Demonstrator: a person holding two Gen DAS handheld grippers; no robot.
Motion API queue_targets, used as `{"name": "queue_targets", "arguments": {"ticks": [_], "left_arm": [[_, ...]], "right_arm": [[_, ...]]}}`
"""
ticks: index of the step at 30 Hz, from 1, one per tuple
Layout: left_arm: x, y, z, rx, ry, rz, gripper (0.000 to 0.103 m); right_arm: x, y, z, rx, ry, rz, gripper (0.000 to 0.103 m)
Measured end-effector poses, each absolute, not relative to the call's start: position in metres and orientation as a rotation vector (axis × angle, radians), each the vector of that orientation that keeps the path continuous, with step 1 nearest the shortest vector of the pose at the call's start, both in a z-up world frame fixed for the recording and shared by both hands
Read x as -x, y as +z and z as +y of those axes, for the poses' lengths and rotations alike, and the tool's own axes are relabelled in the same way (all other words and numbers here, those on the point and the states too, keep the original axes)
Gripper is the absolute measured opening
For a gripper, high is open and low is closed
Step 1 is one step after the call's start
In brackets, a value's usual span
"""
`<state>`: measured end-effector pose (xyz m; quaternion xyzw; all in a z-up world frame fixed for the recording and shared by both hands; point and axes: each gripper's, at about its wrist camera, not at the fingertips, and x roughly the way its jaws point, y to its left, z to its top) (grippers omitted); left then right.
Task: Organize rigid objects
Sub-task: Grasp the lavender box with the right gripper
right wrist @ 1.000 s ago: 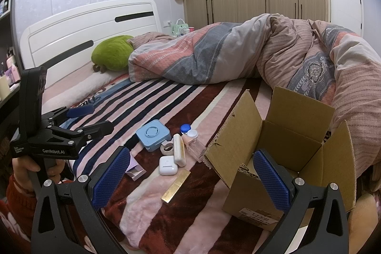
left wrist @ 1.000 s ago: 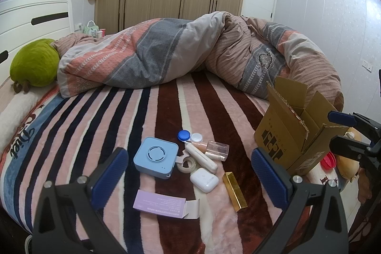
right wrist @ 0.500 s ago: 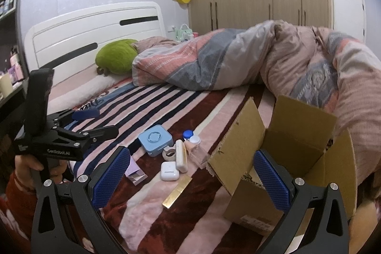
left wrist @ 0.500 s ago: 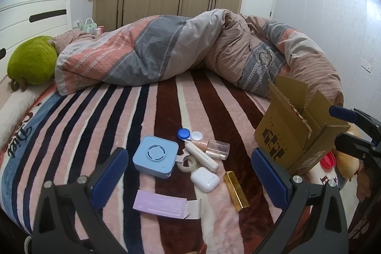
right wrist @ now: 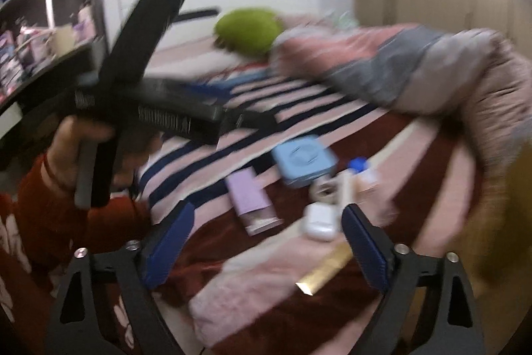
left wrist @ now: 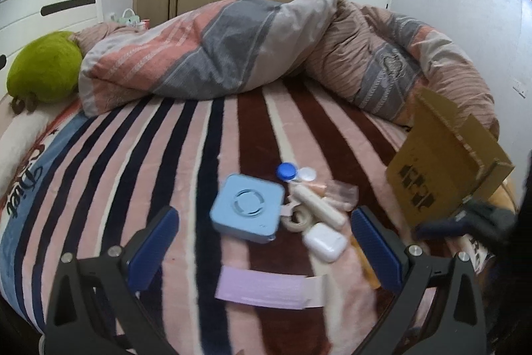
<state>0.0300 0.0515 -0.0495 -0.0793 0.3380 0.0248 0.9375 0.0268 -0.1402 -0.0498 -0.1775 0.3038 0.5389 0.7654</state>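
Small items lie together on the striped blanket: a light blue square box (left wrist: pixel 247 212) (right wrist: pixel 303 160), a white earbud case (left wrist: pixel 325 242) (right wrist: pixel 320 221), a cream tube (left wrist: pixel 321 207), a tape roll (left wrist: pixel 297 218), a blue-and-white lens case (left wrist: pixel 294 172), a clear bottle (left wrist: pixel 342 193), a lilac box (left wrist: pixel 262 287) (right wrist: pixel 252 200) and a gold bar (right wrist: pixel 324 266). An open cardboard box (left wrist: pixel 442 168) stands to the right. My left gripper (left wrist: pixel 266 250) is open and empty, just short of the items. My right gripper (right wrist: pixel 267 247) is open and empty, over the lilac box and earbud case.
A rolled duvet (left wrist: pixel 249 55) lies across the far side of the bed, with a green plush (left wrist: pixel 43 69) by the headboard. The left gripper's body and the hand holding it (right wrist: pixel 139 108) fill the left of the blurred right wrist view. Wardrobes stand behind.
My left gripper moved closer to the items. My right gripper swung left and down, away from the cardboard box and towards the items; its view is now motion-blurred.
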Motion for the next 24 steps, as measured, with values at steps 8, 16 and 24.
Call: {"name": "queue_targets", "arguments": {"ticks": [8,16,24], "left_arm": [[-0.024,-0.085,0.1,0.198,0.084,0.748,0.102],[-0.021,-0.114,0.12,0.331,0.007,0.82,0.102],[-0.017,-0.125,0.12,0.395,-0.081,0.838,0.102]], "right_arm": [[-0.067,-0.129,-0.077,0.436,1.285,0.829,0.053],[-0.068,-0.142,-0.044,0.489,1.365,0.861,0.052],[-0.066,-0.144,-0.04,0.526,1.323,0.848,0.033]]}}
